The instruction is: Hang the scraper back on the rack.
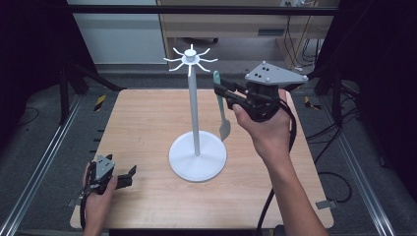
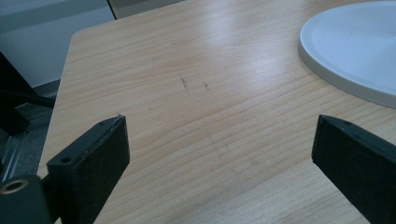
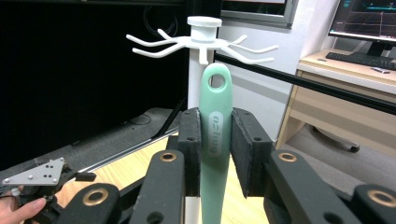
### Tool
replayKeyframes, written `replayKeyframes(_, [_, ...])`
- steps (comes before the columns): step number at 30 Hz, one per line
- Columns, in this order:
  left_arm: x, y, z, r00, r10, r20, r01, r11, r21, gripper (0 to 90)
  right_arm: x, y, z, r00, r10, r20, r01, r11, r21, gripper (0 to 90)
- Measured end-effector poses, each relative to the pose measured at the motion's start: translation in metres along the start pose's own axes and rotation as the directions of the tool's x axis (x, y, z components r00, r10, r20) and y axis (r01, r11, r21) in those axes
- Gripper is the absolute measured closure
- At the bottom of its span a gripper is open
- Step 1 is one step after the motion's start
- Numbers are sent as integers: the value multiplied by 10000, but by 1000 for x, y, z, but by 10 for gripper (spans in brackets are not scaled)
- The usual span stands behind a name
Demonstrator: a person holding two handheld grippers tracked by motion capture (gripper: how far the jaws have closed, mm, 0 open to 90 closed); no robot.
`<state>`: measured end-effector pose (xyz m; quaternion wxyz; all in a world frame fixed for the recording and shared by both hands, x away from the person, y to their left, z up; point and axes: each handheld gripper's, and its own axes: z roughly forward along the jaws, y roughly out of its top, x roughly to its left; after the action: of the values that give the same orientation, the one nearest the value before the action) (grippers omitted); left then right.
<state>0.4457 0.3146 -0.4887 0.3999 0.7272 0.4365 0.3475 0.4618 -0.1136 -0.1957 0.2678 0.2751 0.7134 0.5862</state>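
Right hand-held gripper (image 1: 222, 91) clamps a green spatula (image 1: 222, 110) beside the rack (image 1: 195, 115).

Its jaws press on both sides of the spatula's handle, which stands upright with its hanging hole just below the rack's white hooks (image 3: 201, 44); the blade hangs down above the rack's round base (image 1: 197, 156). The left hand-held gripper (image 1: 129, 177) sits low over the bench (image 1: 142, 123) near its front left corner, jaws spread wide with nothing between them, the base edge just ahead.
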Motion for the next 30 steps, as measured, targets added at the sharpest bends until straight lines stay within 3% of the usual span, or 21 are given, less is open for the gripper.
replayKeyframes(14, [0, 0, 0, 10000, 1, 10, -1, 10000, -6, 38, 6, 8, 6, 9998, -113, -141, 113, 9999, 34, 745])
replayKeyframes(30, [0, 0, 0, 10000, 7, 18, -7, 10000, -3, 38, 3, 9, 13, 9999, -45, -123, 48, 9995, 301, 745])
